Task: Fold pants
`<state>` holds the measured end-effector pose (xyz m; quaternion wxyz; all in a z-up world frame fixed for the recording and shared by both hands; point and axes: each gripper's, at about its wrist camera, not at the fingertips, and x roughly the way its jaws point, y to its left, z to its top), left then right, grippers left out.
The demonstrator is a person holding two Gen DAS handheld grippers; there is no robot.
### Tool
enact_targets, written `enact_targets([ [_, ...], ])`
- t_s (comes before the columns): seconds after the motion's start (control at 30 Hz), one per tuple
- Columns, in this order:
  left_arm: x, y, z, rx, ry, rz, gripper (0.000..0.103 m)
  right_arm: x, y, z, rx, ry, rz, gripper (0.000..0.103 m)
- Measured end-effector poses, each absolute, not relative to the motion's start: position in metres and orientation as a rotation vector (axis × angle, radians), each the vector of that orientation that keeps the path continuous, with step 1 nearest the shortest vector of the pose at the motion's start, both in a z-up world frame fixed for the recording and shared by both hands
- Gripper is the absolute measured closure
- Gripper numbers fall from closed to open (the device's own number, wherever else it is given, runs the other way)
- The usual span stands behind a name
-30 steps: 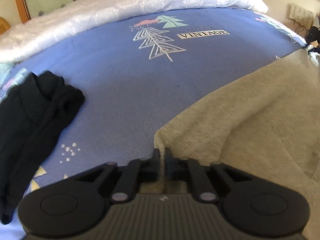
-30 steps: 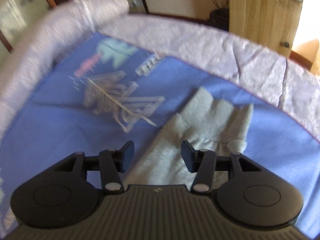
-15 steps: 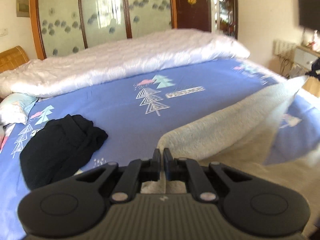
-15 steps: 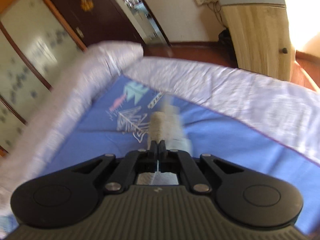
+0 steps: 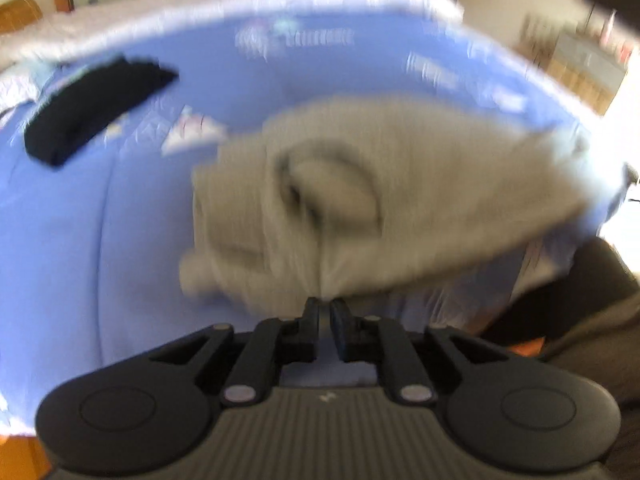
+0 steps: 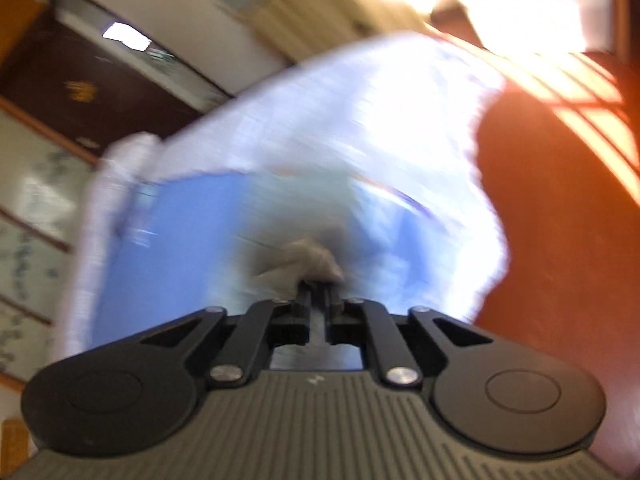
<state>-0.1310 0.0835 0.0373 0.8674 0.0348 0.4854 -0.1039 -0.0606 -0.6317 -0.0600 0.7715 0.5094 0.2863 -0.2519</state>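
Observation:
The grey pants point(image 5: 400, 184) lie bunched and doubled over on the blue bed sheet point(image 5: 80, 240), blurred by motion. My left gripper point(image 5: 325, 308) pinches their near edge, where the cloth gathers to a point at its fingertips; its jaws are opening and stand only a sliver apart. In the right wrist view my right gripper point(image 6: 318, 292) is rolled sideways over the bed's corner. A wad of the grey pants point(image 6: 308, 252) sits at its fingertips, and its jaws are opening too, still narrow.
A black garment point(image 5: 92, 108) lies on the sheet at the far left. A white quilt point(image 6: 360, 120) rims the bed, with red floor point(image 6: 560, 220) beyond its corner. A person's dark clothing point(image 5: 580, 300) is close at the right.
The right gripper went from open around the cuff to shut on it, then swept across the bed and rolled. The left gripper pulled its edge along; the pants now lie doubled over.

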Motion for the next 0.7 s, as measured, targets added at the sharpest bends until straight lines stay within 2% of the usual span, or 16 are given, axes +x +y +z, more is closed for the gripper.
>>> enact_targets([
  [0.03,-0.132,0.086,0.035,0.087,1.037,-0.193,0.089,-0.068,-0.632,-0.064,1.147,0.586,-0.557,0.053],
  [0.1,-0.14,0.098,0.046,0.045,1.011,-0.177,0.085,-0.079,-0.63,-0.058,1.164,0.495,-0.573,0.053],
  [0.23,-0.155,0.139,0.088,-0.146,0.858,-0.115,0.067,-0.081,-0.63,-0.025,1.039,0.437,-0.549,0.053],
  [0.33,-0.141,0.161,0.114,-0.3,0.761,-0.09,0.067,-0.076,-0.626,-0.013,0.982,0.416,-0.498,0.053],
  [0.53,-0.077,0.126,0.121,-0.293,0.734,-0.111,0.065,-0.065,-0.628,-0.038,0.994,0.456,-0.465,0.053],
  [0.57,-0.066,0.116,0.116,-0.28,0.746,-0.115,0.064,-0.065,-0.625,-0.041,0.989,0.468,-0.458,0.056],
  [0.6,-0.054,0.105,0.107,-0.255,0.769,-0.111,0.063,-0.061,-0.625,-0.043,0.964,0.494,-0.451,0.067],
  [0.63,-0.044,0.096,0.097,-0.24,0.8,-0.11,0.063,-0.059,-0.623,-0.043,0.932,0.523,-0.438,0.096],
  [0.7,-0.035,0.079,0.073,-0.21,0.887,-0.098,0.064,-0.063,-0.624,-0.041,0.879,0.534,-0.447,0.098],
])
